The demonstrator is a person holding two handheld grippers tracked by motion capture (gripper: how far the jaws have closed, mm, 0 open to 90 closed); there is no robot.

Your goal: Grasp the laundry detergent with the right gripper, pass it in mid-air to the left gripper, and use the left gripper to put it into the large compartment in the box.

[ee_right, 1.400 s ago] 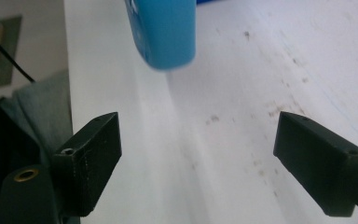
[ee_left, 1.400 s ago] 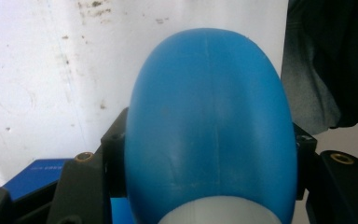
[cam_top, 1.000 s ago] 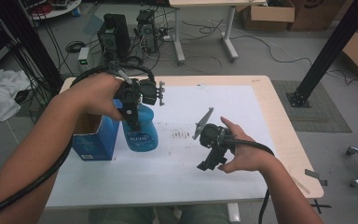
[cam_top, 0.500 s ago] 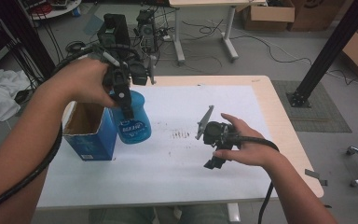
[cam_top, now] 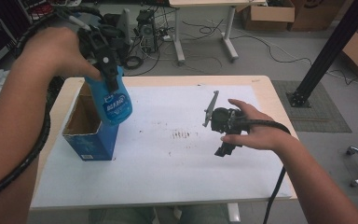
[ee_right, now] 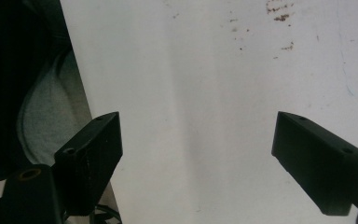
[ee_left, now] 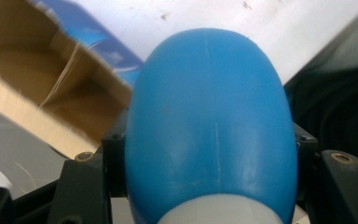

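Note:
A blue plastic bottle (cam_top: 115, 101) with a white label hangs in the air over the right edge of an open blue cardboard box (cam_top: 89, 140). My left gripper (cam_top: 110, 80) is shut on the bottle's upper part from above. In the left gripper view the bottle's rounded body (ee_left: 209, 126) sits between the jaws, and the box's brown inside (ee_left: 37, 88) lies below it. My right gripper (cam_top: 224, 148) is held above the white table sheet (cam_top: 168, 168), right of centre. Its jaws stand open with nothing between them (ee_right: 196, 135).
Brown stains (cam_top: 182, 134) mark the middle of the sheet. The box stands at the table's left edge. Beyond the table are desk legs, cables and cardboard boxes (cam_top: 265, 16) on the floor. A black post (cam_top: 326, 51) stands to the right.
My left gripper has lifted the bottle from the table beside the box, up and to the left over the box's edge. The right hand has risen a little.

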